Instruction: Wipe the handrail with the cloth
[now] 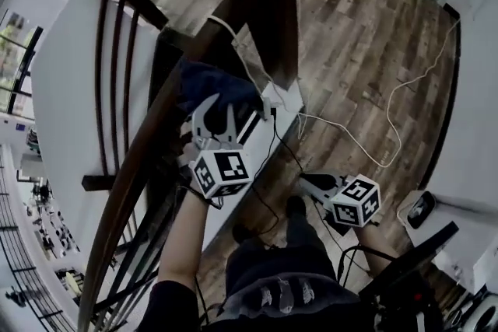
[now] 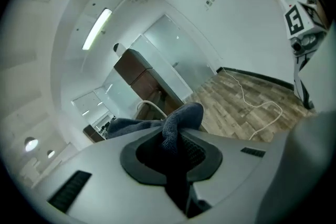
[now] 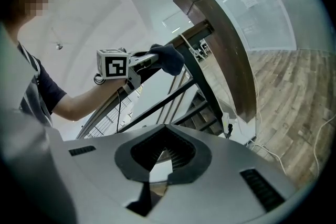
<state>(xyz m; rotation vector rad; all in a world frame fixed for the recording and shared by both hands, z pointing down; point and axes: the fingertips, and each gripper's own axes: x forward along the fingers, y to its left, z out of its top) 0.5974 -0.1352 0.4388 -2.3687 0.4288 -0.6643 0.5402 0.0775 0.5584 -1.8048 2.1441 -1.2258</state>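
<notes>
While the cloth (image 2: 184, 115) is clamped in the left claw (image 2: 177, 136) on the handrail (image 1: 128, 198), the right claw (image 3: 166, 131) is held closed and empty, well apart.

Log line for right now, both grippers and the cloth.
left gripper: shut on dark blue cloth | cloth: against curved dark brown wooden handrail | right gripper: shut, empty, away from handrail

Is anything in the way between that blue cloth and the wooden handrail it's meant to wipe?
Nothing visible does. The cloth, pinched in the left gripper, appears to rest right on the handrail.
</notes>
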